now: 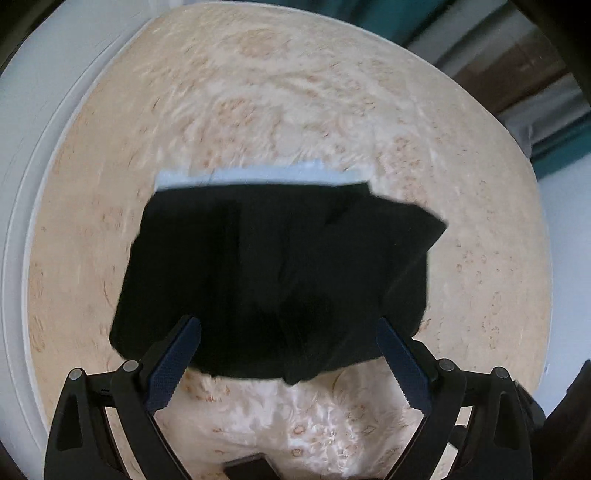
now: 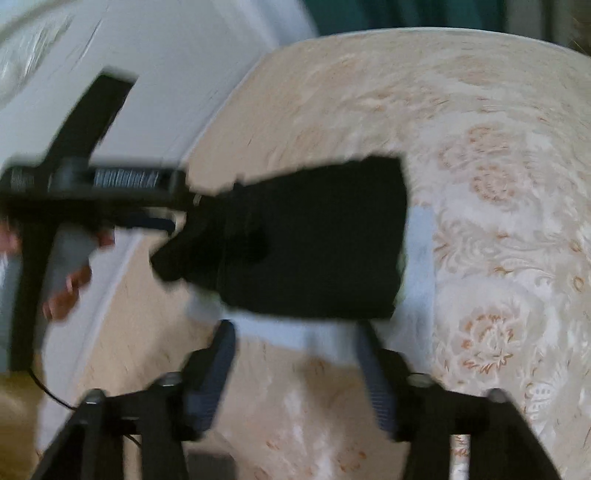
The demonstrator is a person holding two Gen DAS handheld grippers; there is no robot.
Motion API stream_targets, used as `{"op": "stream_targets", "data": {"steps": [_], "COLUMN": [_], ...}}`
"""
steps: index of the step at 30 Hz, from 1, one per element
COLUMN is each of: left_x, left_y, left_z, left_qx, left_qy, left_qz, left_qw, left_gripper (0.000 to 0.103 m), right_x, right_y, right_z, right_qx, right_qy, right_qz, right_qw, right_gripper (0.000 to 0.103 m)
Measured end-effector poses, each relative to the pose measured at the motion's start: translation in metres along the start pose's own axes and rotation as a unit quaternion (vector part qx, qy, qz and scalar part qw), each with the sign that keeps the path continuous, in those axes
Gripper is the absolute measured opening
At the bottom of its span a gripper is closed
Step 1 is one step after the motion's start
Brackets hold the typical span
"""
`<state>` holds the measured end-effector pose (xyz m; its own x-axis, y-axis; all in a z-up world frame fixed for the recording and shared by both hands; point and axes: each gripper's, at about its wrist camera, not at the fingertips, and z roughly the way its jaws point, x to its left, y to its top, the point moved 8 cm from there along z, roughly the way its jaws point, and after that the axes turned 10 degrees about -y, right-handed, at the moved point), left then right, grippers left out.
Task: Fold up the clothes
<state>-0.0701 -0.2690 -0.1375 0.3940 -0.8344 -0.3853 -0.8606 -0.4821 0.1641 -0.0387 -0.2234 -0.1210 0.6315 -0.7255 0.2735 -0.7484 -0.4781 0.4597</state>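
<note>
1. No box, basket or other container showed in either view; the clothes lay straight on the bed (image 1: pixel 258 92).
2. The bed carried a cream cover with a faint tan floral pattern, raised and slightly shiny in the right wrist view. A white bed frame (image 1: pixel 33 155) curved along its left edge, and teal curtains (image 1: pixel 388 18) hung beyond its far side.
3. A black garment (image 1: pixel 273 273) lay folded into a thick, roughly rectangular bundle near the middle of the bed. One loose corner stuck out at its right side in the left wrist view, and soft creases ran across its top.
4. A pale blue garment (image 1: pixel 258 175) lay flat underneath the black one, touching it and showing as a strip along its far edge. In the right wrist view this same pale blue cloth showed along two sides of the black bundle.
5. The left gripper (image 1: pixel 288 325) hovered over the near edge of the black garment, its blue-padded fingers (image 1: pixel 173 365) spread wide and holding nothing.
6. The right gripper (image 2: pixel 295 328) was likewise wide apart and empty, near the pale blue edge; this view was blurred.
7. In the right wrist view the person's left hand (image 2: pixel 70 280) held the other tool's handle beside the white frame.
</note>
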Motion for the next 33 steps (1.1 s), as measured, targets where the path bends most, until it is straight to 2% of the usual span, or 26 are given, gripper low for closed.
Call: {"op": "stream_targets", "data": {"steps": [3,5,6,9,10,11,12,13,14,16,18,20,23,27,30,32,33], "left_x": [-0.002,0.006,0.010,0.027,0.027,0.026,0.026,0.026,0.027,0.029,0.028,0.039,0.066,0.085,0.058,0.021,0.003], "left_y": [0.017,0.022,0.023,0.023,0.025,0.027,0.029,0.031,0.032,0.035,0.032,0.031,0.031,0.027,0.029,0.032,0.034], "left_z": [0.016,0.030,0.035,0.042,0.042,0.040,0.036,0.032,0.029,0.036,0.050,0.067,0.076,0.067,0.035,0.021,0.019], "left_qx": [-0.001,0.008,0.005,-0.012,-0.024,-0.036,-0.048,-0.059,-0.066,-0.064,-0.039,-0.038,-0.062,-0.072,-0.068,-0.053,-0.045], "left_qy": [-0.037,-0.032,-0.032,-0.077,-0.130,-0.196,-0.260,-0.323,-0.359,-0.383,-0.380,-0.326,-0.264,-0.175,-0.128,-0.153,-0.171], "left_qz": [-0.003,-0.021,-0.032,-0.082,-0.097,-0.112,-0.125,-0.139,-0.149,-0.158,-0.155,-0.167,-0.219,-0.256,-0.214,-0.154,-0.130], "left_qw": [0.9993,0.9993,0.9990,0.9936,0.9864,0.9736,0.9562,0.9342,0.9189,0.9080,0.9110,0.9298,0.9374,0.9479,0.9661,0.9748,0.9757], "left_gripper": [0.101,0.101,0.101,0.101,0.101,0.101,0.100,0.100,0.101,0.101,0.101,0.100,0.089,0.086,0.091,0.094,0.096], "right_x": [-0.018,-0.026,-0.025,-0.013,-0.009,-0.005,-0.001,0.003,0.007,0.011,0.003,-0.008,-0.015,-0.014,-0.017,-0.021,-0.025], "right_y": [0.003,-0.003,-0.003,0.002,0.004,0.006,0.008,0.010,0.013,0.015,0.010,0.004,-0.006,-0.011,-0.008,-0.006,-0.005], "right_z": [-0.014,-0.016,-0.011,0.014,0.022,0.030,0.038,0.045,0.053,0.071,0.093,0.109,0.123,0.122,0.112,0.104,0.102], "right_qx": [-0.021,-0.025,-0.025,-0.021,-0.020,-0.019,-0.017,-0.016,-0.015,-0.009,0.006,0.022,0.036,0.028,0.024,0.014,0.010], "right_qy": [-0.007,-0.022,-0.015,0.035,0.051,0.068,0.084,0.101,0.117,0.138,0.126,0.097,0.083,0.084,0.079,0.078,0.078], "right_qz": [0.040,0.056,0.062,0.078,0.083,0.088,0.093,0.098,0.103,0.117,0.141,0.147,0.147,0.146,0.153,0.160,0.169], "right_qw": [0.999,0.998,0.998,0.996,0.995,0.994,0.992,0.990,0.988,0.983,0.982,0.984,0.985,0.985,0.985,0.984,0.983], "right_gripper": [0.064,0.064,0.065,0.064,0.063,0.063,0.063,0.063,0.063,0.063,0.063,0.062,0.059,0.059,0.062,0.063,0.063]}}
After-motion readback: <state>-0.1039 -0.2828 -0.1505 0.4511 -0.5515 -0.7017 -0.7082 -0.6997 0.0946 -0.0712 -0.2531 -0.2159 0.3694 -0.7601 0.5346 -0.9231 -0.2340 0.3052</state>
